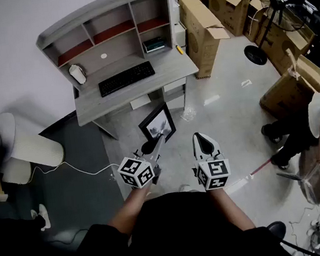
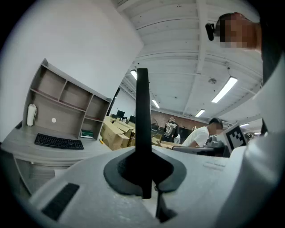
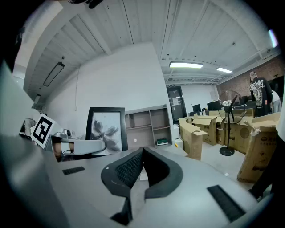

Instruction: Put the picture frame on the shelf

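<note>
No wording is legible anywhere. The cardboard box (image 3: 262, 144) at three o'clock in the right gripper view bears print too blurred to read.

Black picture frame (image 1: 157, 125), grey flower print, upright.
Grey shelf (image 1: 103, 9) at 11 o'clock of it, well apart.

Black rectangular picture frame (image 1: 158, 125) is before grey wooden tabletop (image 1: 170, 70); black keyboard (image 1: 126, 78) lies on it; brown cardboard boxes (image 1: 202, 25) stand right.
</note>
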{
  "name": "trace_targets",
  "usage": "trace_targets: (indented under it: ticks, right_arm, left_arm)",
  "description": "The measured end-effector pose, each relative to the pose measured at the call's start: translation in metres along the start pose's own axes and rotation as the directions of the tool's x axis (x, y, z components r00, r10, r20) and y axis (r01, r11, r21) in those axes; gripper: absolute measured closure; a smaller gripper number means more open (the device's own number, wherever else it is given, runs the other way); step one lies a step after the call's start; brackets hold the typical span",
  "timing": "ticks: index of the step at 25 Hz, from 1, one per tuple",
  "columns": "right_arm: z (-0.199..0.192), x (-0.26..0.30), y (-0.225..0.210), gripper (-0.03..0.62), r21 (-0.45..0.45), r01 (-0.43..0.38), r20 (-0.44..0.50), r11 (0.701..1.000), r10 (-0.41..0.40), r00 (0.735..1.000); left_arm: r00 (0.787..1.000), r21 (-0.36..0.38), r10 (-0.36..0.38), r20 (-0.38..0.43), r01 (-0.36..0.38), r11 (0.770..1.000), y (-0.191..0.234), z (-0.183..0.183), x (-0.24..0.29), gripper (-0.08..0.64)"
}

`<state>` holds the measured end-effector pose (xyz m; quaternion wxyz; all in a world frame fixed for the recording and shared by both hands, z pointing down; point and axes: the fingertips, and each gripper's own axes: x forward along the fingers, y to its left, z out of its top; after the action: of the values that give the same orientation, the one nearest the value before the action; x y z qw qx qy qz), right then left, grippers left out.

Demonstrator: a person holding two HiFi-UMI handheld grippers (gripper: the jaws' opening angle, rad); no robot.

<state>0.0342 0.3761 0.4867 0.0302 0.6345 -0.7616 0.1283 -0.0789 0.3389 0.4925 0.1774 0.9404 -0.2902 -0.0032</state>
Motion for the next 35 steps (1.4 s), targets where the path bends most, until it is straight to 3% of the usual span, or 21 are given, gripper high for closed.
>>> trace_targets:
  ticks: [3, 8, 15, 24, 30, 35]
  right_arm:
    - [-0.004, 0.000, -0.014, 0.580, -0.007, 0.006, 0.007, 1.000, -0.006, 1.000]
    - [-0.013, -0.008, -0.038, 0.578, 0.057, 0.011, 0.009, 0.998, -0.011, 1.000]
    - [-0.028, 0.007, -0.068, 0.578, 0.090, 0.056, -0.029, 0.994, -0.053, 0.998]
    - [-0.009, 0.086, -0.097, 0.578, 0.062, 0.109, -0.043, 0.992, -0.106, 0.993]
    - [0.019, 0.167, -0.118, 0.578, 0.051, 0.146, -0.053, 0.988, -0.144, 0.988]
    - [0.037, 0.238, -0.112, 0.578, 0.036, 0.145, -0.061, 0.989, -0.143, 0.988]
  left_arm:
    - [1.000, 0.003, 0.008, 0.004, -0.008, 1.000, -0.003, -0.004, 0.009, 0.535]
    - [0.999, -0.023, 0.026, 0.021, -0.026, 0.999, -0.008, -0.006, 0.016, 0.535]
    - [1.000, -0.062, 0.011, 0.008, -0.010, 0.998, 0.014, -0.010, 0.036, 0.535]
    - [0.997, -0.146, -0.060, -0.051, 0.052, 0.988, 0.082, -0.001, 0.107, 0.535]
    - [0.990, -0.120, -0.136, -0.042, 0.130, 0.984, 0.131, 0.046, 0.161, 0.535]
    - [0.988, -0.104, -0.148, -0.042, 0.143, 0.984, 0.191, 0.076, 0.183, 0.535]
